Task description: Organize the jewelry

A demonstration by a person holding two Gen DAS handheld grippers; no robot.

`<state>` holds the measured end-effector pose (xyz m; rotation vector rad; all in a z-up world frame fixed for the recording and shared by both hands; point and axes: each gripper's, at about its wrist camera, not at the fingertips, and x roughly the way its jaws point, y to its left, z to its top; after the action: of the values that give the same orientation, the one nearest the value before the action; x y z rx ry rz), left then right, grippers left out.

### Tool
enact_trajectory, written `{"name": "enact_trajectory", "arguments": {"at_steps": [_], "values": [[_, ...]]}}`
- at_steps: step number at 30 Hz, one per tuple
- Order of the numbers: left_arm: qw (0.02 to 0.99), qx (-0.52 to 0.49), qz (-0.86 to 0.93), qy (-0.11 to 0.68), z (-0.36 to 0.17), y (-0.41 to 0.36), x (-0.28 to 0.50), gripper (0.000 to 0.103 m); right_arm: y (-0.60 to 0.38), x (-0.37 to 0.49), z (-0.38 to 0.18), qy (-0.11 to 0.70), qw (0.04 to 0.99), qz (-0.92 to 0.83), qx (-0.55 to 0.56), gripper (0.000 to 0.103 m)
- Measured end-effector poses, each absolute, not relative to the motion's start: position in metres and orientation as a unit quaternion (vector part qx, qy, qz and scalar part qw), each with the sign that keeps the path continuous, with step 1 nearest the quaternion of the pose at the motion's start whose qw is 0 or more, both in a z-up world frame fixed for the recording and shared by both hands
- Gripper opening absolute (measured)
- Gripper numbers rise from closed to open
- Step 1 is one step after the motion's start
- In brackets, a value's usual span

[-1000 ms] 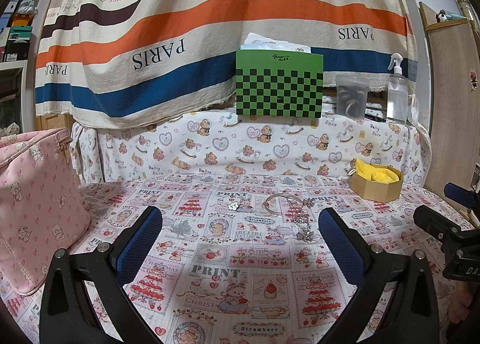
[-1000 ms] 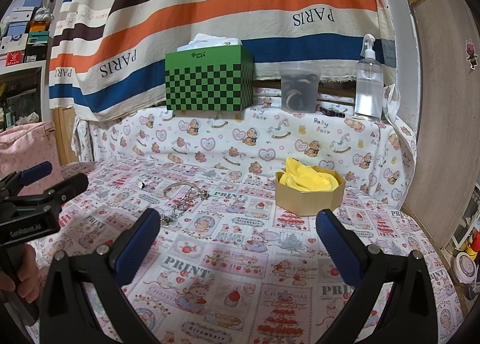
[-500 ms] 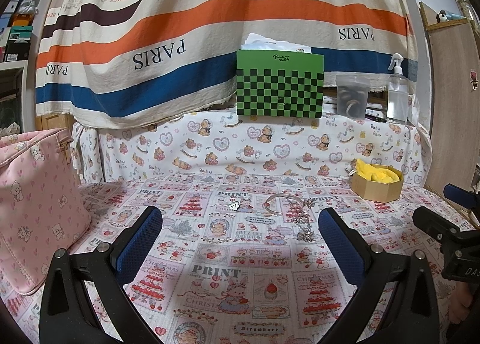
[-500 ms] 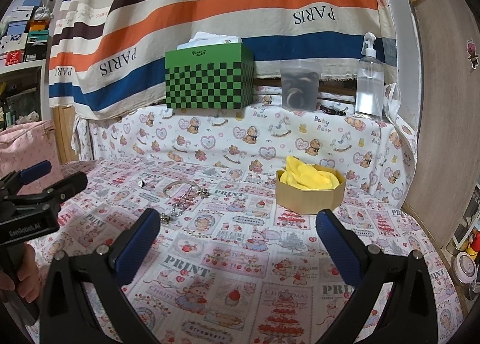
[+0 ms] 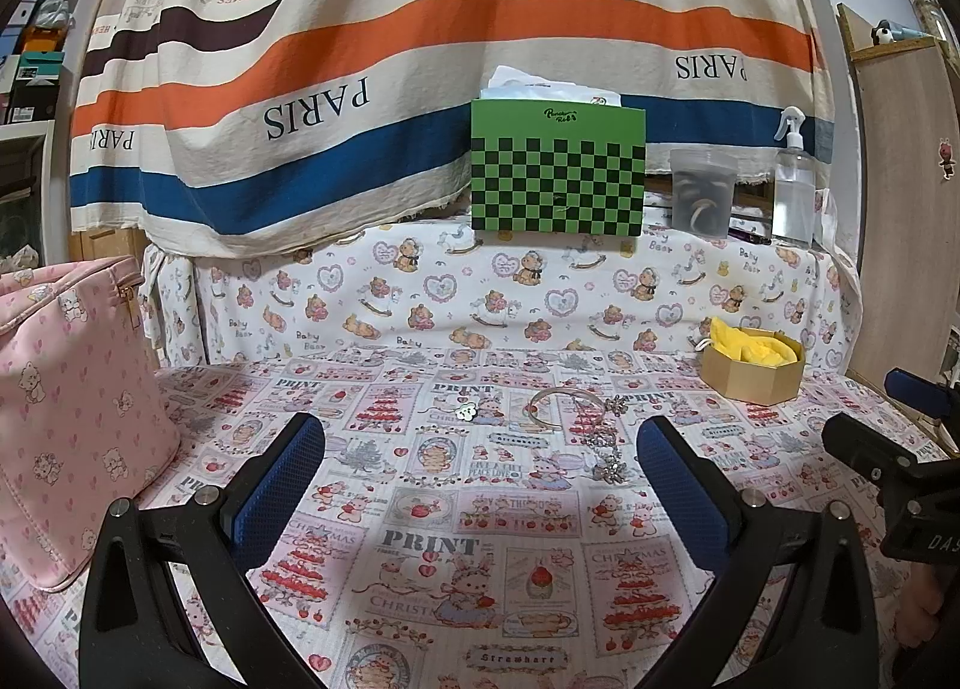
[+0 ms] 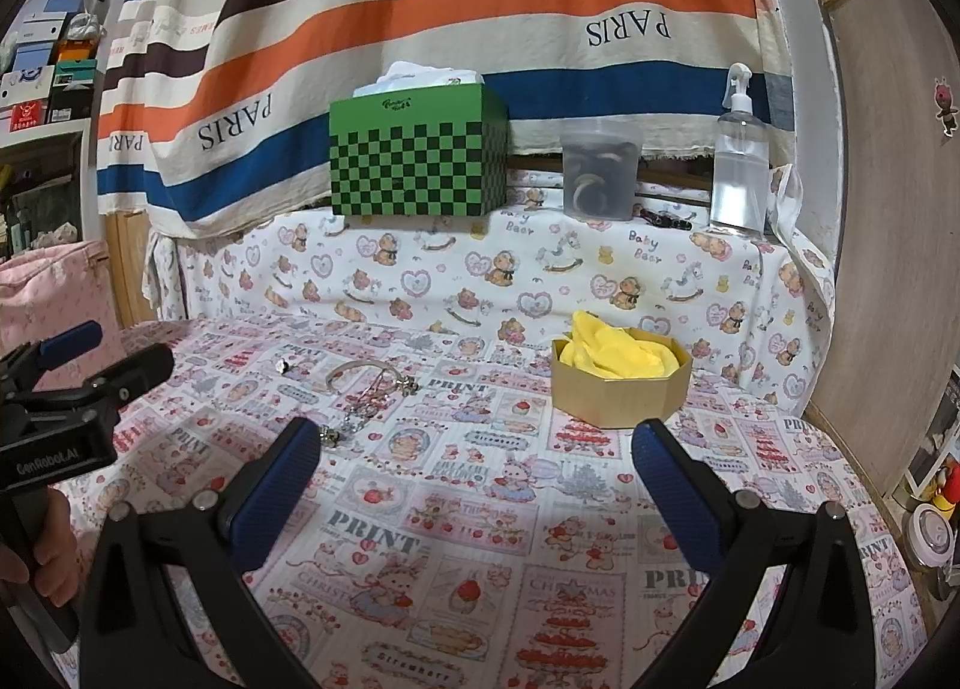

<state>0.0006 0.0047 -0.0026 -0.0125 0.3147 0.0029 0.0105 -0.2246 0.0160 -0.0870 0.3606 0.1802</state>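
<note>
A silver bangle (image 5: 553,404) lies on the patterned cloth with a beaded chain (image 5: 605,446) trailing from it toward me and a small flower charm (image 5: 466,410) to its left. The same bangle (image 6: 354,372), chain (image 6: 360,412) and charm (image 6: 283,368) show left of centre in the right wrist view. An octagonal cardboard box (image 5: 753,368) lined with yellow tissue sits at the right, also seen as the box (image 6: 621,389). My left gripper (image 5: 480,464) is open and empty, short of the jewelry. My right gripper (image 6: 477,470) is open and empty, near the box.
A pink quilted bag (image 5: 66,401) stands at the left. On the raised ledge behind are a green checkered box (image 5: 558,173), a clear tub (image 5: 703,191) and a spray bottle (image 5: 793,185). A striped cloth hangs behind. A wooden panel (image 6: 888,209) bounds the right side.
</note>
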Motion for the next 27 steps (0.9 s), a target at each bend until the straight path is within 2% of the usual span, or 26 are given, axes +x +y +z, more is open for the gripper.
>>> {"name": "enact_trajectory", "arguments": {"at_steps": [27], "values": [[0.987, -0.007, 0.012, 0.162, -0.0031, 0.0048, 0.0003, 0.103, -0.2211, 0.0169, 0.0144, 0.188, 0.977, 0.090, -0.053, 0.103]]}}
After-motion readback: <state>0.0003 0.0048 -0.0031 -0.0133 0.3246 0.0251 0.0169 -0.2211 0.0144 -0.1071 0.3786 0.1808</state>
